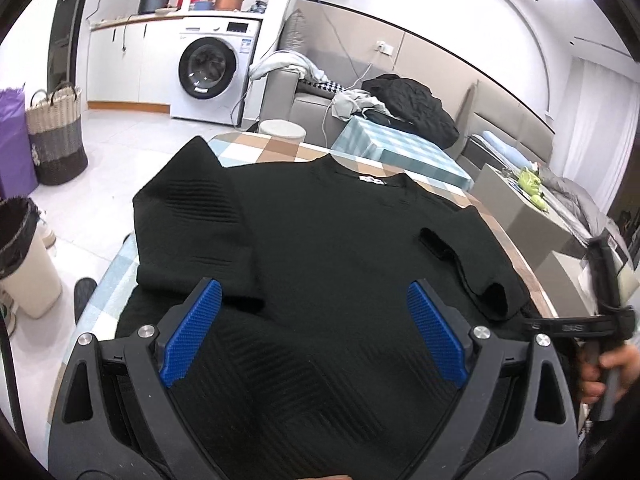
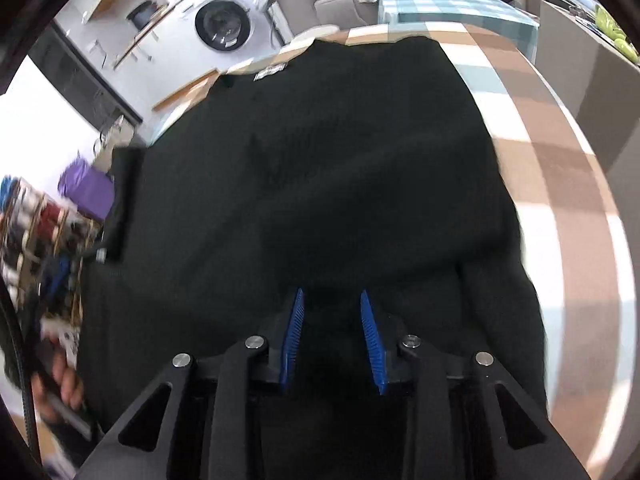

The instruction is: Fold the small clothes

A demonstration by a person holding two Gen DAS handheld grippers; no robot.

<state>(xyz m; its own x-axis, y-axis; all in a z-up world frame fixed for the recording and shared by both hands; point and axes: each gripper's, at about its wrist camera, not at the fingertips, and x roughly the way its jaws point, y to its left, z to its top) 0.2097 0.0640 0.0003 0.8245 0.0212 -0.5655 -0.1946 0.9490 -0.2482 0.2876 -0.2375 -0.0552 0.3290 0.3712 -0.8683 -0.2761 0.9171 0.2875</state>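
Note:
A black knit sweater (image 1: 328, 232) lies face up on the checked tablecloth (image 1: 280, 148), collar and white label (image 1: 372, 180) at the far side, both sleeves folded in over the body. My left gripper (image 1: 314, 286) hovers open and wide over the near part of the sweater, with nothing between its blue pads (image 1: 192, 336). In the right wrist view my right gripper (image 2: 331, 296) points steeply down at the sweater (image 2: 320, 160). Its jaws stand narrow with a bunched fold of black fabric between the blue pads (image 2: 294, 332).
The table's checked edge (image 2: 560, 160) curves along the right. A hand (image 1: 608, 368) holds the other tool at the sweater's right side. Beyond the table stand a washing machine (image 1: 212, 76), a sofa with clothes (image 1: 400, 100), a woven basket (image 1: 56, 136) and a bin (image 1: 24, 256).

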